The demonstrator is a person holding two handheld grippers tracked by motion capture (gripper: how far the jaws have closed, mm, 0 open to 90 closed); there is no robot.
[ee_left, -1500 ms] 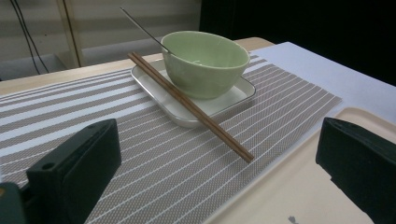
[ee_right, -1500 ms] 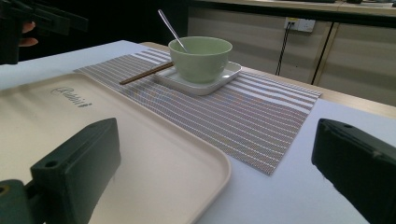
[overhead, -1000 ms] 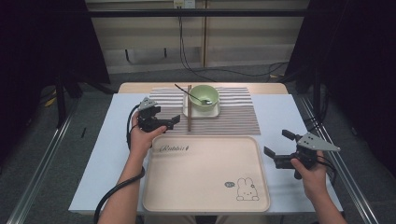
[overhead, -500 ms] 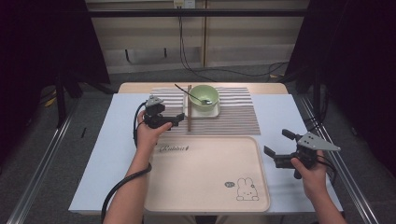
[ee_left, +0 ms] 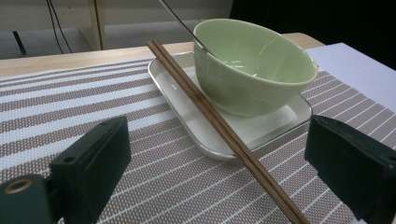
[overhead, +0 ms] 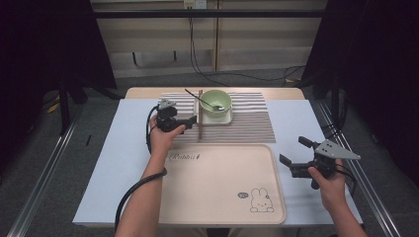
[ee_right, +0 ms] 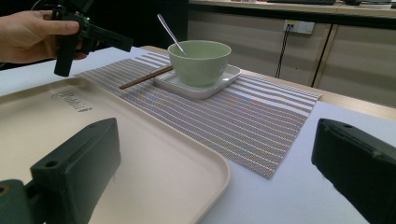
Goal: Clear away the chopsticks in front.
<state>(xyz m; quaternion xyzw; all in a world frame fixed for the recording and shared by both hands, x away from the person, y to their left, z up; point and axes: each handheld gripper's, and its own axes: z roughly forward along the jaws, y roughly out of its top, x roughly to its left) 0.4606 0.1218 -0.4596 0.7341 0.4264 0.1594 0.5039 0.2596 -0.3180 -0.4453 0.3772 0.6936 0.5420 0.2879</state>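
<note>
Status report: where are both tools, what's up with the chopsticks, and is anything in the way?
Left tool open at the chopsticks, jaws just been closing, nothing gripped. Right tool open, beside the tray. Chopsticks lean on the white dish by the bowl.

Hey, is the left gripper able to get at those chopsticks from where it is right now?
Probably yes. The left gripper sits open just short of the chopsticks, which lie between its jaws' line with one end propped on the white dish. Nothing stands between them; the green bowl is farther back.
</note>
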